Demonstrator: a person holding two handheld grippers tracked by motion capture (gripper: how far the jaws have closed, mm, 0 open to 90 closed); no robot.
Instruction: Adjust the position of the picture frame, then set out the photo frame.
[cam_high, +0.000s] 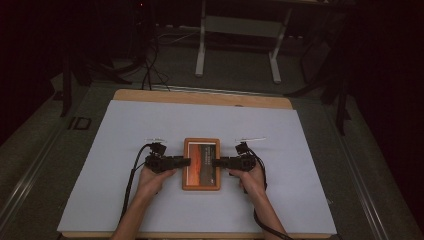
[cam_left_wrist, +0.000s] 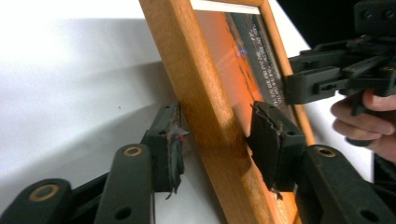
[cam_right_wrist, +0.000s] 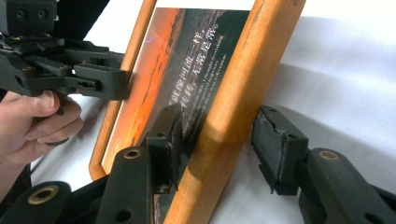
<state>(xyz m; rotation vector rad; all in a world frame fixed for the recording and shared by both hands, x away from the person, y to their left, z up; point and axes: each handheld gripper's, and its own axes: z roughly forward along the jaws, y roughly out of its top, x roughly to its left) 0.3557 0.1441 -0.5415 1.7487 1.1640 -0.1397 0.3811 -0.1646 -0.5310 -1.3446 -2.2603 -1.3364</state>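
Wooden picture frame (cam_high: 201, 164) lies flat at centre of the white sheet (cam_high: 125, 130). Left gripper (cam_high: 186, 162) at its 9 o'clock edge, jaws straddling the rail, gaps visible. Right gripper (cam_high: 216, 162) at 3 o'clock, likewise unclenched.

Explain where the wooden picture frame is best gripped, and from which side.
Grip the wooden picture frame on its long side rails, one gripper from each side. It lies flat on the white sheet, and each rail is narrow enough to fit between jaws, as the left gripper and right gripper show.
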